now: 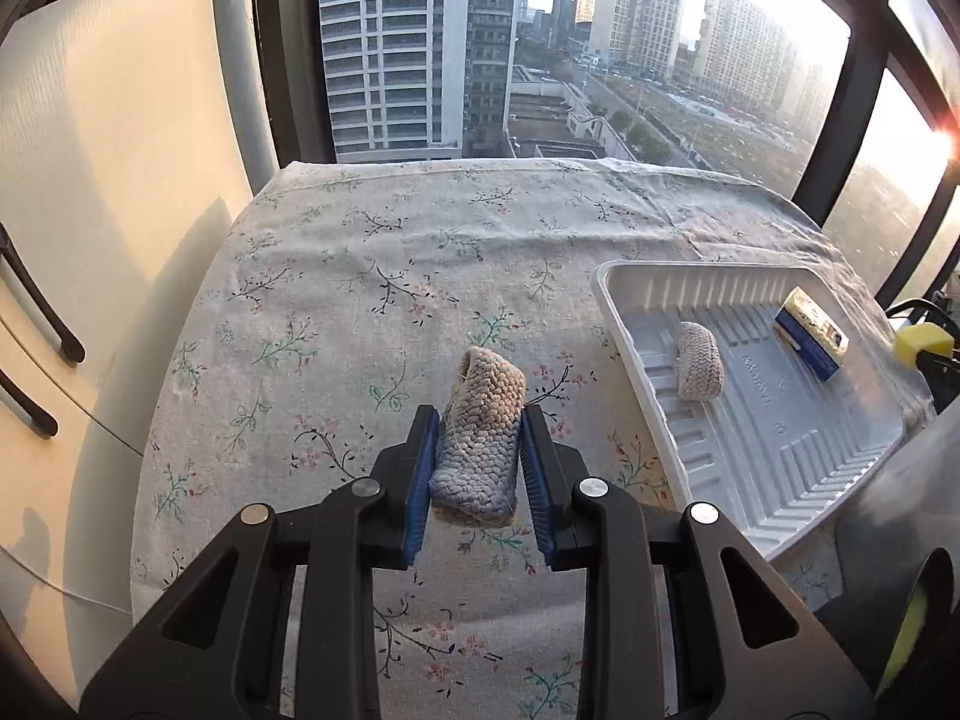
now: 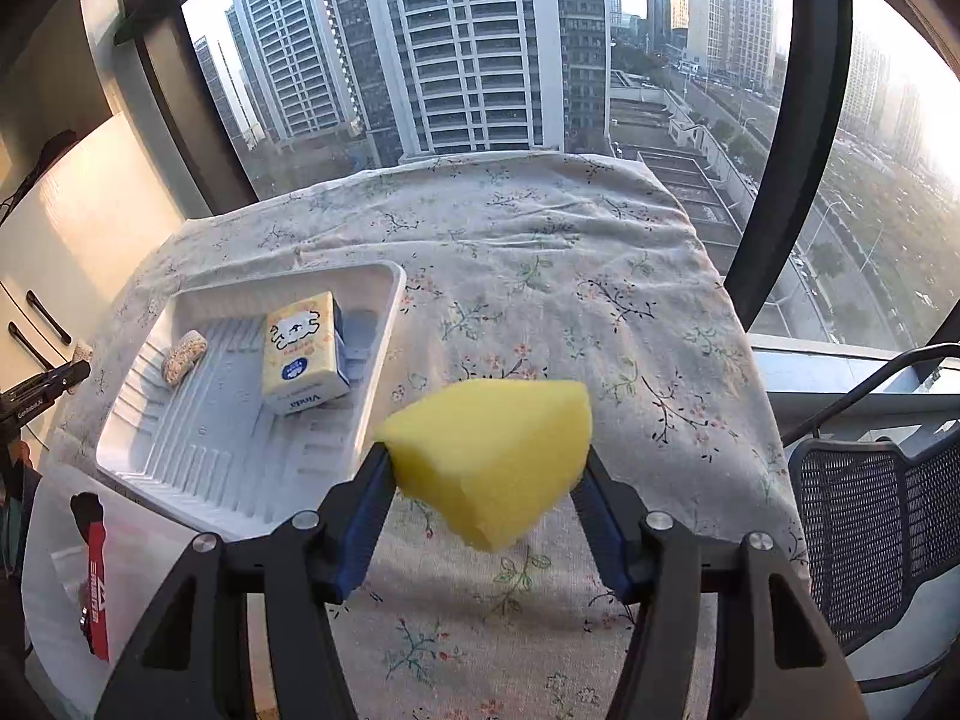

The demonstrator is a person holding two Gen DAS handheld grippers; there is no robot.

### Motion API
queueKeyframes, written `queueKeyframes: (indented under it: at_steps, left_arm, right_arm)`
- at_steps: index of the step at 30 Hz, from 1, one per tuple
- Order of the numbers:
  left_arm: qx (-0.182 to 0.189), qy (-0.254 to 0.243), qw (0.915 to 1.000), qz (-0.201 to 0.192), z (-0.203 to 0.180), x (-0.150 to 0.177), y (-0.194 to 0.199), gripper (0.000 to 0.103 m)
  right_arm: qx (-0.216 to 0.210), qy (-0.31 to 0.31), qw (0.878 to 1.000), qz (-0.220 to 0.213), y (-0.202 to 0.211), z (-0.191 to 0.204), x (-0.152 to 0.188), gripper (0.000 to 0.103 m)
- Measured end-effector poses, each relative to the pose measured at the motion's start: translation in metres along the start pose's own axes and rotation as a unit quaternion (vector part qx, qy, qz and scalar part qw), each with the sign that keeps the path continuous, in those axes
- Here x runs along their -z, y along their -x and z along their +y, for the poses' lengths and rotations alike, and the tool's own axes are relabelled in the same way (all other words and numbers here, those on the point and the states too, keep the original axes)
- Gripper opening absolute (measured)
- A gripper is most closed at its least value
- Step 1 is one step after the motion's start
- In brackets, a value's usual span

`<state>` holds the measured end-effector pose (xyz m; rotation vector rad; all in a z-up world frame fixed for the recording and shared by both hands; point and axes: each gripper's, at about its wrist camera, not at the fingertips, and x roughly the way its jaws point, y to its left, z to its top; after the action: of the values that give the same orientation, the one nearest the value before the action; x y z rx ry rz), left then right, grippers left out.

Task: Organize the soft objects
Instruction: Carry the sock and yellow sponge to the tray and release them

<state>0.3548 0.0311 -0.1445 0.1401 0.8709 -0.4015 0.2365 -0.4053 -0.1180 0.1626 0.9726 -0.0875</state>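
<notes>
My left gripper (image 1: pixel 477 456) is shut on a beige-grey knitted shoe (image 1: pixel 480 432), held above the floral tablecloth (image 1: pixel 360 276), left of the white plastic tray (image 1: pixel 780 450). In the tray lie a second knitted shoe (image 1: pixel 699 369) and a yellow-blue tissue pack (image 1: pixel 810 333). My right gripper (image 2: pixel 486 480) is shut on a yellow sponge (image 2: pixel 492 456), held above the cloth, right of the tray (image 2: pixel 240 468). The tray's shoe (image 2: pixel 183 357) and the tissue pack (image 2: pixel 303 351) also show in the right wrist view. The sponge (image 1: pixel 921 345) shows at the left wrist view's right edge.
The table stands against a large window with dark frames (image 1: pixel 840 114). White cabinets with black handles (image 1: pixel 42 306) are on the left. A black mesh chair (image 2: pixel 870 528) stands at the right. A white bag with red print (image 2: pixel 90 570) lies near the tray's front corner.
</notes>
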Motion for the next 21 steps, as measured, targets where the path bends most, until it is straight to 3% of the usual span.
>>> queueKeyframes:
  at_steps: [8, 14, 21]
  left_arm:
    - [0.031, -0.052, 0.9981, 0.0, -0.045, -0.036, -0.026, 0.025]
    - [0.069, -0.085, 0.994, 0.006, -0.074, -0.051, -0.041, 0.025]
    - [0.072, -0.123, 0.9895, 0.027, -0.101, -0.058, -0.063, 0.026]
  right_arm:
    - [-0.02, 0.045, 0.999, 0.008, -0.038, 0.045, -0.05, 0.062]
    - [-0.042, 0.071, 0.996, 0.013, -0.055, 0.075, -0.065, 0.062]
    - [-0.056, 0.097, 0.993, 0.026, -0.072, 0.097, -0.068, 0.062]
